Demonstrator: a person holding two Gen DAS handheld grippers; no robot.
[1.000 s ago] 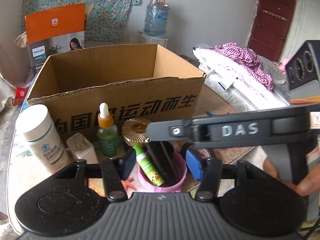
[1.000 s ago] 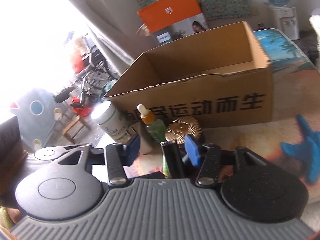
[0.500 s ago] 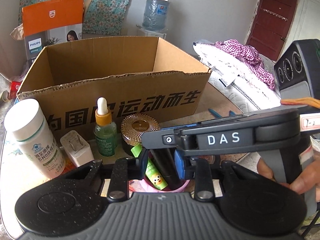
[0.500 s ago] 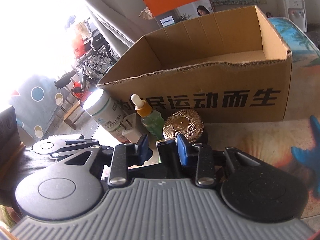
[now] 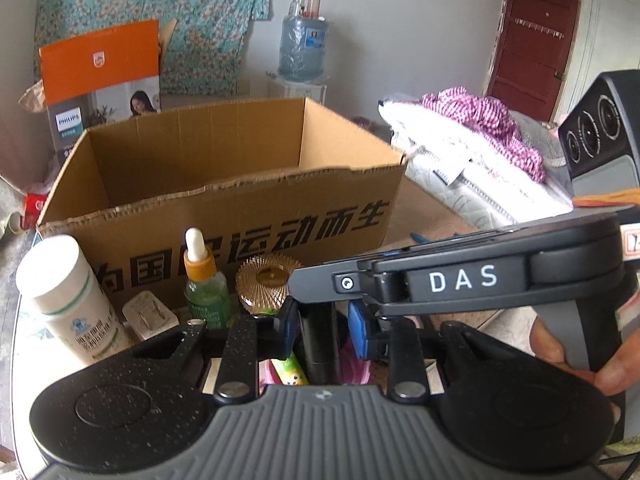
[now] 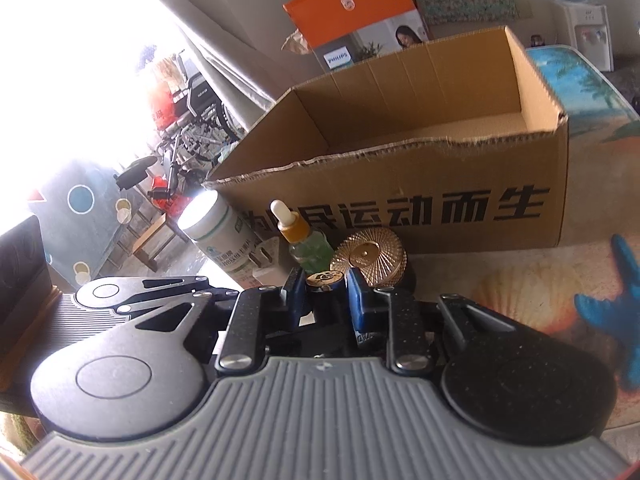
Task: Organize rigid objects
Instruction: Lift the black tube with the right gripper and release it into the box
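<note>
You are looking at a cardboard box [image 5: 224, 216] standing open, its visible floor bare. In front of it, left to right, are standing a white bottle [image 5: 70, 300], a white plug [image 5: 150, 316], a green dropper bottle [image 5: 204, 284] and a gold lid [image 5: 264, 280]. The pink cup [image 5: 356, 364] is holding a green tube [image 5: 288, 372] and a black tube [image 5: 320, 340], upright, long axis vertical. Your right gripper [image 6: 326, 292] is closing on the black tube's top, pads touching; your left gripper [image 5: 322, 326] is flanking it, contact unclear, under the right gripper's arm.

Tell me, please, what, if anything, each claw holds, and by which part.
Right claw, closing, pinches the black tube at its gold-capped top; left claw flanks its body, contact unclear.
</note>
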